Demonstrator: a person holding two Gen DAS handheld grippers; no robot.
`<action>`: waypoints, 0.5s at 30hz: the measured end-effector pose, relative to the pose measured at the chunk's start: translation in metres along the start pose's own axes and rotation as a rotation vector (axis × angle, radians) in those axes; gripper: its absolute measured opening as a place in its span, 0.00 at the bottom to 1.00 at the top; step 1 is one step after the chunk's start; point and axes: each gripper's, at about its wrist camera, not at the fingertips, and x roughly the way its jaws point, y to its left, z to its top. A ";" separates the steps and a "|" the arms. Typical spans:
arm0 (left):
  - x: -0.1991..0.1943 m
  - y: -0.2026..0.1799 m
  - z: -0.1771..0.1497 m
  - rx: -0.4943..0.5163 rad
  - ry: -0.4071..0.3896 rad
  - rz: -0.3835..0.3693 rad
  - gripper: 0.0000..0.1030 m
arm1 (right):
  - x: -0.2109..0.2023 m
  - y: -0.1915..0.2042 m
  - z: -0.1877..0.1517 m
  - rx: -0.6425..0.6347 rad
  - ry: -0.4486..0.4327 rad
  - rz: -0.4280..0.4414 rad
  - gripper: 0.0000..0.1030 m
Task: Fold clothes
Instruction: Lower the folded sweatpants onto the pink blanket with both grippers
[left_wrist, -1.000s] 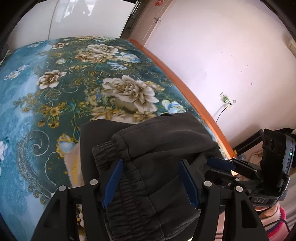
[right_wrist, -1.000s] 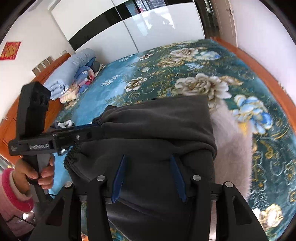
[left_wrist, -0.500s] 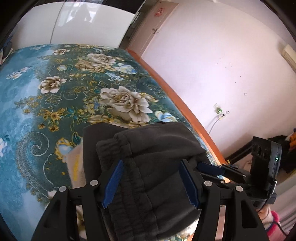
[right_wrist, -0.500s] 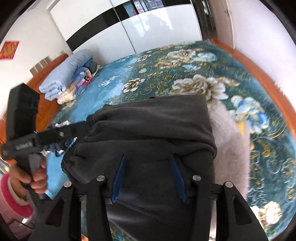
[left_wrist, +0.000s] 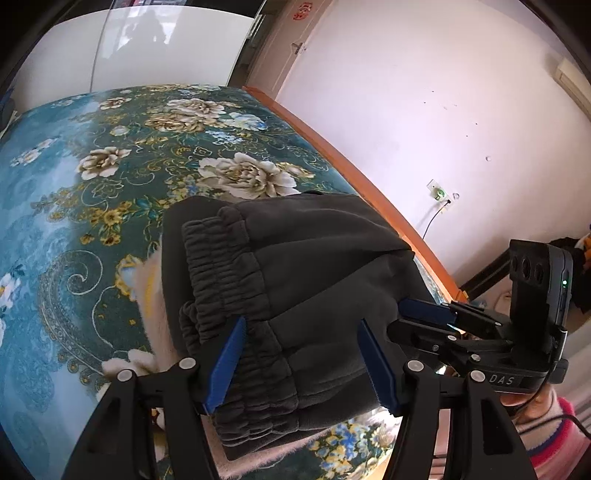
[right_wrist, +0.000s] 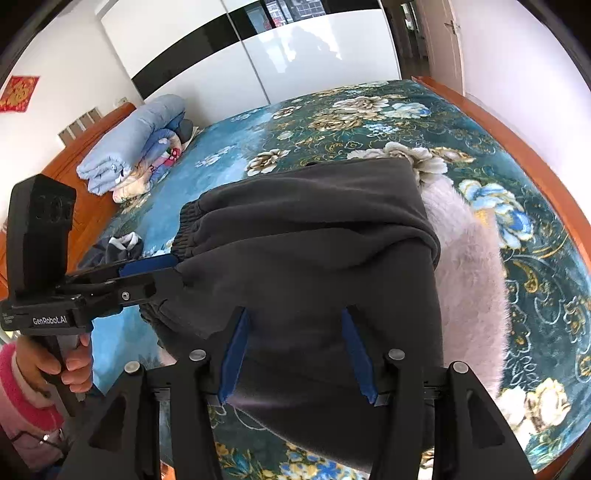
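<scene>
Folded dark grey sweatpants (left_wrist: 295, 266) (right_wrist: 314, 251) lie on a pale pink fluffy garment (right_wrist: 469, 266) (left_wrist: 155, 280) on the floral bedspread (left_wrist: 110, 177). The elastic waistband (left_wrist: 225, 266) faces left in the left wrist view. My left gripper (left_wrist: 301, 328) is open, and its blue fingers straddle the near part of the pants. My right gripper (right_wrist: 294, 314) is open too, over the pants' near right part. Each gripper shows in the other's view, at the edge of the pants: the right gripper (left_wrist: 424, 310) and the left gripper (right_wrist: 147, 264).
A rolled light blue quilt (right_wrist: 129, 147) lies by the wooden headboard, and a small dark heap of clothes (right_wrist: 118, 245) sits on the bed's left. The wooden bed rail (left_wrist: 369, 184) runs beside a white wall with a socket (left_wrist: 439, 194). A hand (right_wrist: 74, 358) holds the left gripper's handle.
Both grippers have drawn back towards the near edge of the bed and stay open. The pants have not moved, and their near edge and the fluffy garment under it now show.
</scene>
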 end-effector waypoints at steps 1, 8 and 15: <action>-0.001 0.000 -0.001 -0.002 -0.005 -0.001 0.65 | 0.002 0.000 0.000 0.004 0.003 -0.002 0.52; -0.034 -0.002 -0.018 -0.052 -0.081 -0.033 0.65 | 0.002 0.008 -0.003 -0.001 -0.005 -0.032 0.52; -0.057 0.001 -0.044 -0.040 -0.095 -0.001 0.65 | -0.024 0.044 -0.021 -0.003 -0.076 0.033 0.52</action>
